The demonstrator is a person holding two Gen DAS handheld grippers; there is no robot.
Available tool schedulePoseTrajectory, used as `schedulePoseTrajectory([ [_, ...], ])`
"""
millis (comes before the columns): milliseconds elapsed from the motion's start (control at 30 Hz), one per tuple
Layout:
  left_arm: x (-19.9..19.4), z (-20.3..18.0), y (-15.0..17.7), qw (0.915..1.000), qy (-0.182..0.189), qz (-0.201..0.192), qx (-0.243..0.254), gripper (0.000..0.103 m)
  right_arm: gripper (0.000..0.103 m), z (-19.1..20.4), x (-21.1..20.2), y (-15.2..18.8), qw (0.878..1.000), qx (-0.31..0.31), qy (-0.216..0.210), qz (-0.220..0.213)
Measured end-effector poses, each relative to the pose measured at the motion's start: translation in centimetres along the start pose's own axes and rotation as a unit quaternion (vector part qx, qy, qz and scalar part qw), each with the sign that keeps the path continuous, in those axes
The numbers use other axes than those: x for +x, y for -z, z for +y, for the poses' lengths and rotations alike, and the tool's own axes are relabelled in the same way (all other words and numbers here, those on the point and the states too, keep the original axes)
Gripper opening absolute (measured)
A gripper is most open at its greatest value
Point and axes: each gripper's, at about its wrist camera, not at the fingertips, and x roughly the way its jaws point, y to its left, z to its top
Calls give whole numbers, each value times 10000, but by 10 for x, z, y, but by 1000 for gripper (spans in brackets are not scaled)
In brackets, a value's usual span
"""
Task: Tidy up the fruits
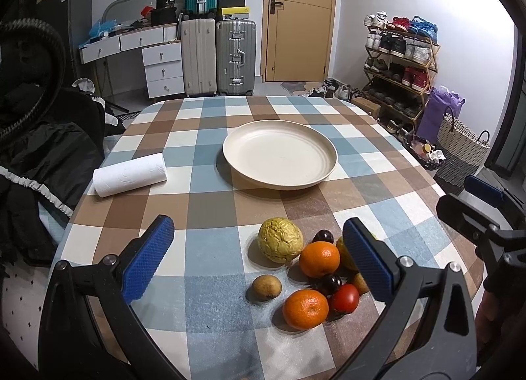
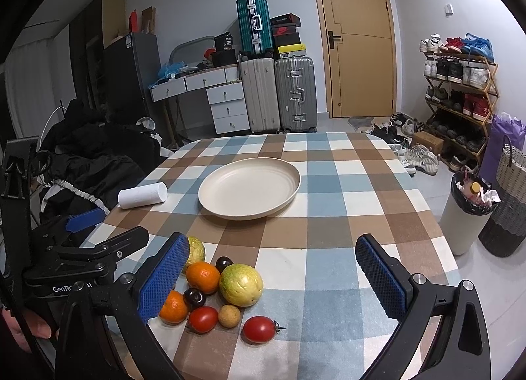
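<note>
A cluster of fruit lies near the front edge of the checked tablecloth. It includes a wrinkled yellow fruit (image 1: 280, 240), two oranges (image 1: 319, 259) (image 1: 305, 309), a yellow-green guava (image 2: 241, 284), two red tomatoes (image 2: 203, 319) (image 2: 258, 329), dark cherries (image 2: 194, 296) and a small brown longan (image 1: 267, 287). An empty cream plate (image 1: 279, 153) (image 2: 250, 187) sits mid-table beyond them. My left gripper (image 1: 258, 222) hovers open above the pile's left side. My right gripper (image 2: 272, 239) is open over the pile's right side, holding nothing.
A white paper roll (image 1: 130, 174) lies left of the plate. Dark clothing (image 1: 49, 149) is heaped off the table's left edge. A lined bin (image 2: 466, 212) and a woven basket (image 2: 509, 189) stand by the right edge. Suitcases, a desk and a shoe rack line the far wall.
</note>
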Motion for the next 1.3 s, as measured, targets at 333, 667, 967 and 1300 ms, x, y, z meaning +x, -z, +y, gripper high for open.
schedulePoseTrajectory([
  [333, 0, -2, 1, 10000, 0, 5, 3, 103, 103, -1, 0, 1, 10000, -7, -12, 8],
  [667, 0, -3, 9, 9999, 140, 18, -71, 103, 103, 1, 2, 4, 10000, -45, -49, 41],
  [967, 1, -3, 11, 9998, 174, 36, -84, 103, 103, 3, 3, 5, 10000, -42, -44, 59],
  [1300, 8, 9, 17, 9984, 483, 194, -227, 103, 103, 6, 10, 9, 9999, -31, -45, 145],
])
